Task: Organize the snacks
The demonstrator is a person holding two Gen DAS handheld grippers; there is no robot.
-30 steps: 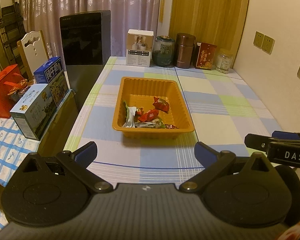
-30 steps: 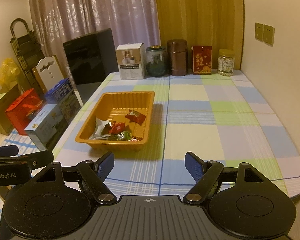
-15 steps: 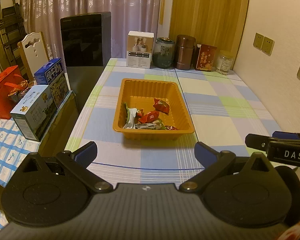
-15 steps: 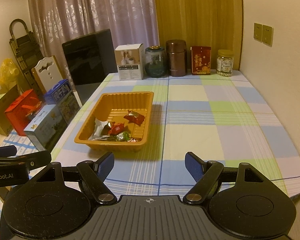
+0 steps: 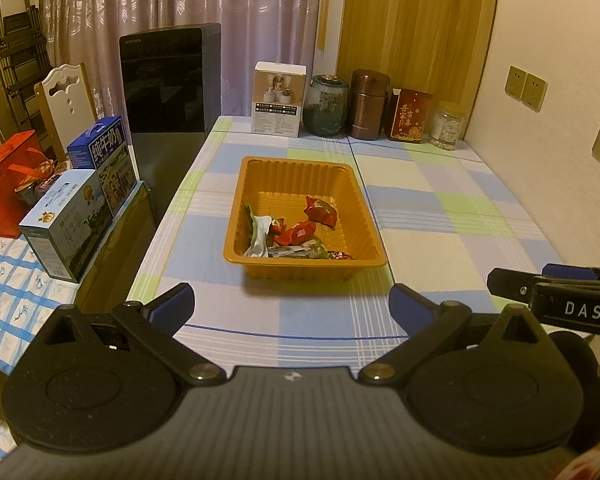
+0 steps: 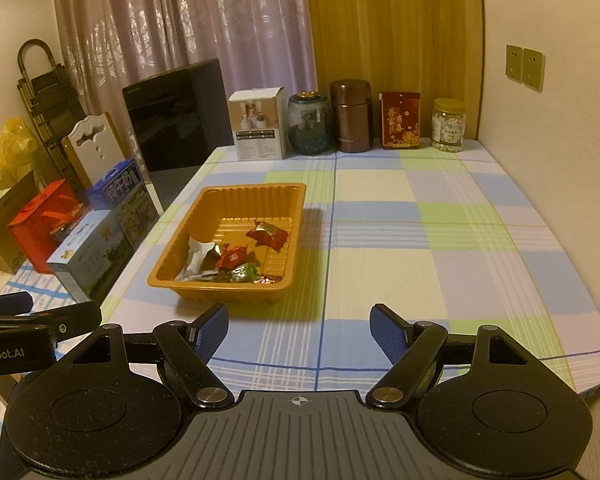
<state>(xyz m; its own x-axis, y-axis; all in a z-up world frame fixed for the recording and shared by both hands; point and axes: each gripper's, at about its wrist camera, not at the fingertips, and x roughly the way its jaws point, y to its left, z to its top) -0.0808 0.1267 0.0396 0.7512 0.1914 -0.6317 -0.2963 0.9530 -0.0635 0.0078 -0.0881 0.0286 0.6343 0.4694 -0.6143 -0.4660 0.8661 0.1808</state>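
An orange plastic tray point(image 5: 296, 178) point(image 6: 256, 196) sits on the checked tablecloth and holds several wrapped snacks: red packets point(image 5: 321, 211) point(image 6: 268, 234), a white wrapper point(image 5: 260, 236) point(image 6: 198, 254) and a green one point(image 6: 245, 272). My left gripper point(image 5: 291, 304) hovers open over the near table edge, short of the tray, with nothing between its blue pads. My right gripper point(image 6: 299, 328) is also open and empty, near the front edge and to the right of the tray. Each gripper shows at the side of the other's view.
Along the table's far edge stand a white box point(image 5: 278, 104), a glass jar point(image 5: 326, 106), a brown canister point(image 5: 369, 104), a red packet point(image 5: 410, 116) and a small jar point(image 5: 446, 130). Milk cartons point(image 5: 80, 200) and a red bag point(image 5: 6, 182) sit on a lower surface at left.
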